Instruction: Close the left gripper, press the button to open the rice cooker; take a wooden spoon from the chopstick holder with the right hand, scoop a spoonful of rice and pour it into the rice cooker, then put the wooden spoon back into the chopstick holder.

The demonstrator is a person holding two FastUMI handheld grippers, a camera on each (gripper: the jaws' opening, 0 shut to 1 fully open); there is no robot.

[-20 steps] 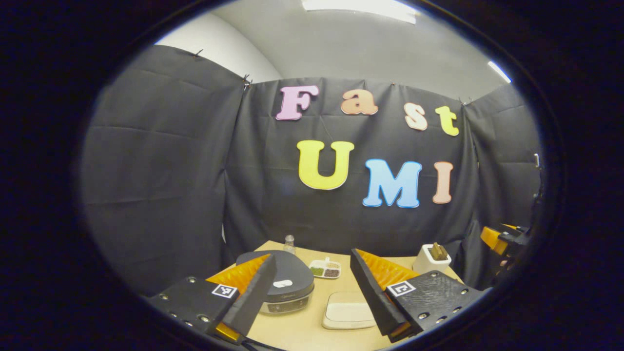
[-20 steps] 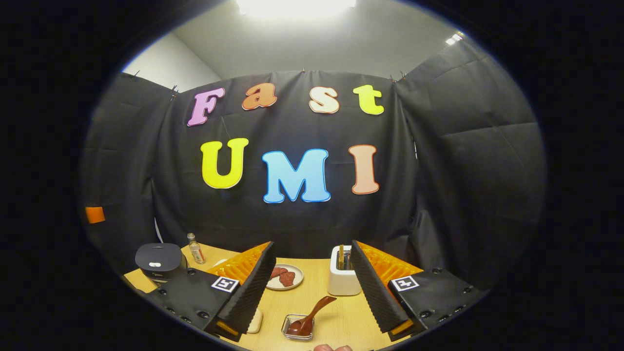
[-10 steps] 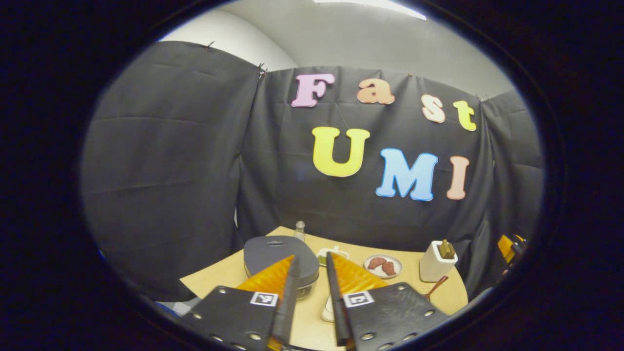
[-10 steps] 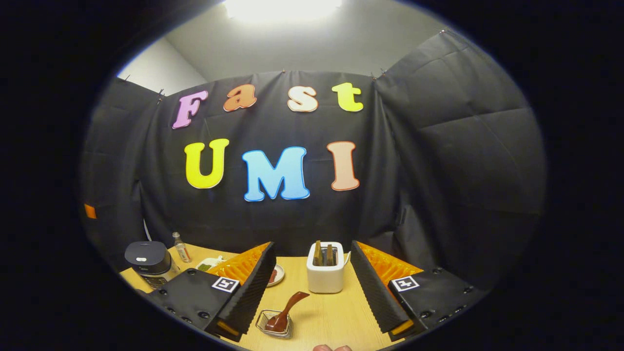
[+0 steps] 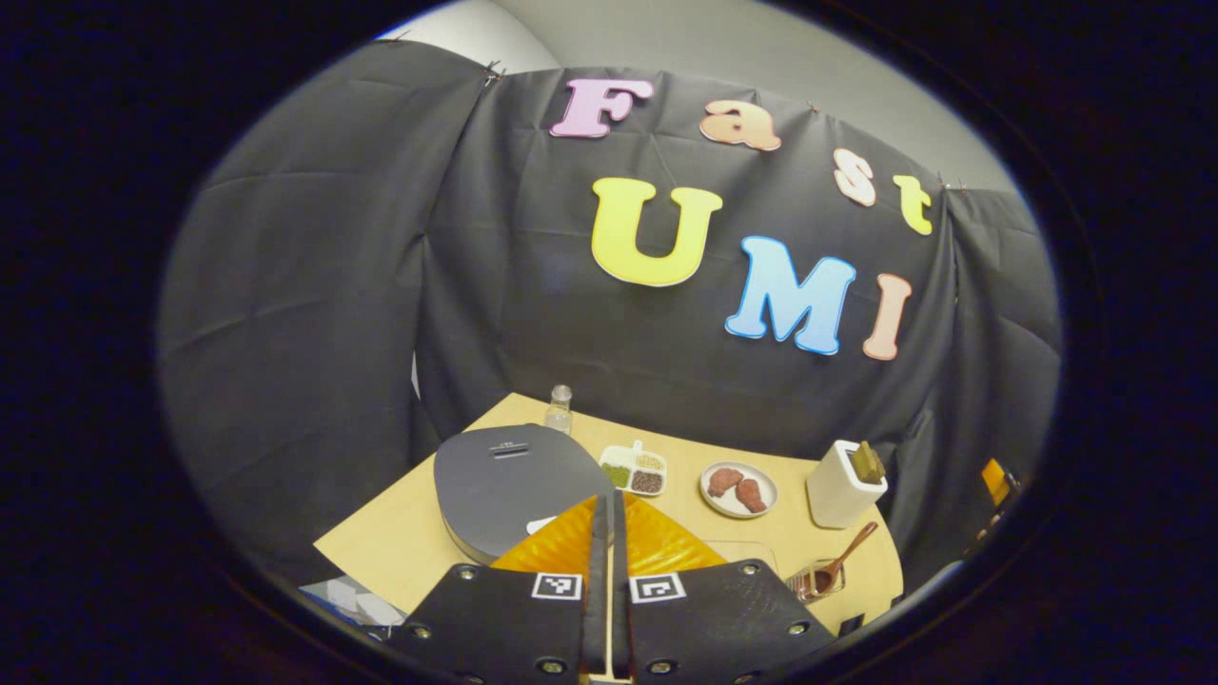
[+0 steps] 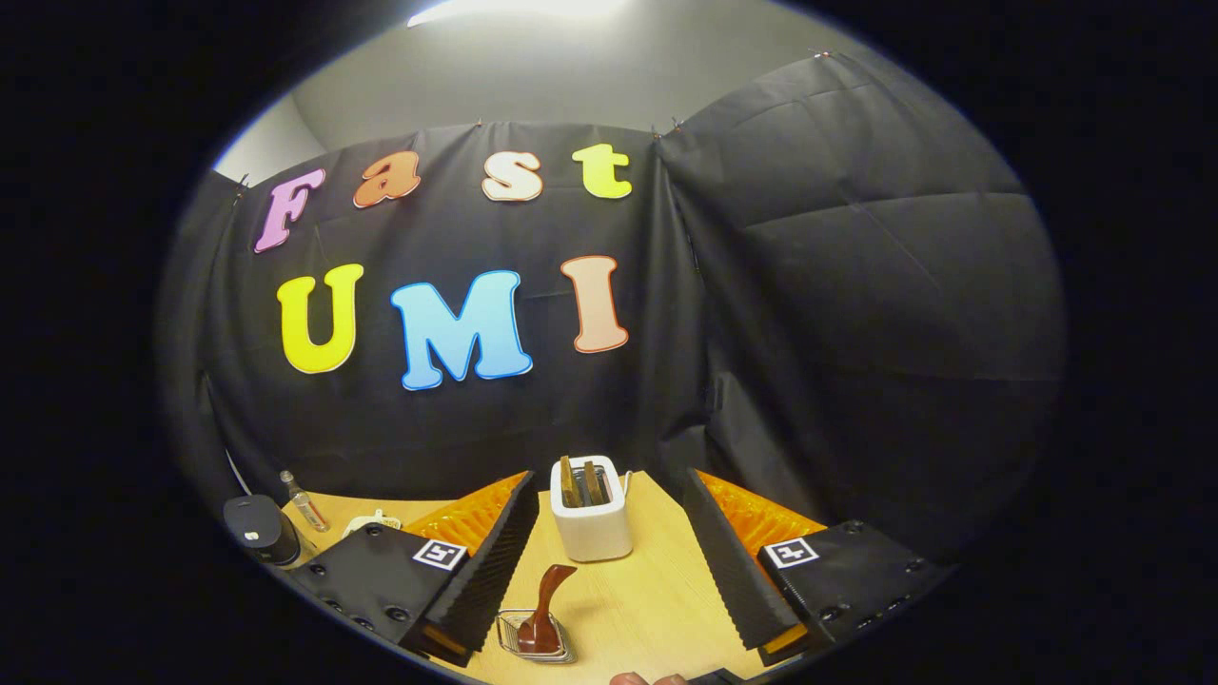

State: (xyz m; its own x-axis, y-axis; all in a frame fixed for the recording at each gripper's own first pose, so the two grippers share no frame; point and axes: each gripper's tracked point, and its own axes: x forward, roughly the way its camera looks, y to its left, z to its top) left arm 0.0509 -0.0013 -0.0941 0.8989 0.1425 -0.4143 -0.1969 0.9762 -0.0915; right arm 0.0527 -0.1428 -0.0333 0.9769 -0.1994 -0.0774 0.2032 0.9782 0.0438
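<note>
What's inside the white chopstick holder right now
Brown wooden handles stand upright in the white chopstick holder, their tops poking above its rim, seen too in the left gripper view. Their lower ends and whatever else sits inside are hidden by its walls.

From my left claw (image 5: 605, 533), its closed fingers hid the near edge of the rice cooker (image 5: 509, 480), so I could not make out the button. In the right gripper view, beside the chopstick holder (image 6: 592, 509), my left finger covered part of the bench (image 6: 657, 599).
</note>
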